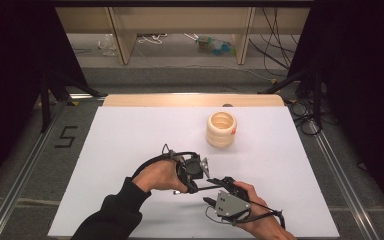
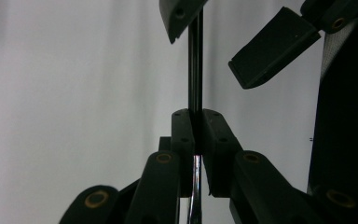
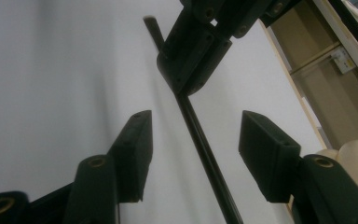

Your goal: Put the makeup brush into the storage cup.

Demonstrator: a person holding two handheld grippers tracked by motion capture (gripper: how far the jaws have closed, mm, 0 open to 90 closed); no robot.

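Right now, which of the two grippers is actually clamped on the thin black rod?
The left gripper: its pads press the thin black rod between them. The right gripper only straddles it, with gaps on both sides.

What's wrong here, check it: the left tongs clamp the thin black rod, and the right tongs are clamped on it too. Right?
Half right. The left tongs do clamp the thin black rod, but the right tongs stand open around it, pads clear of it, as the right gripper view shows.

a thin black rod [image 1: 207,188] with a glossy shaft hangs level above the white table, low and centre, running from nine o'clock toward three o'clock.
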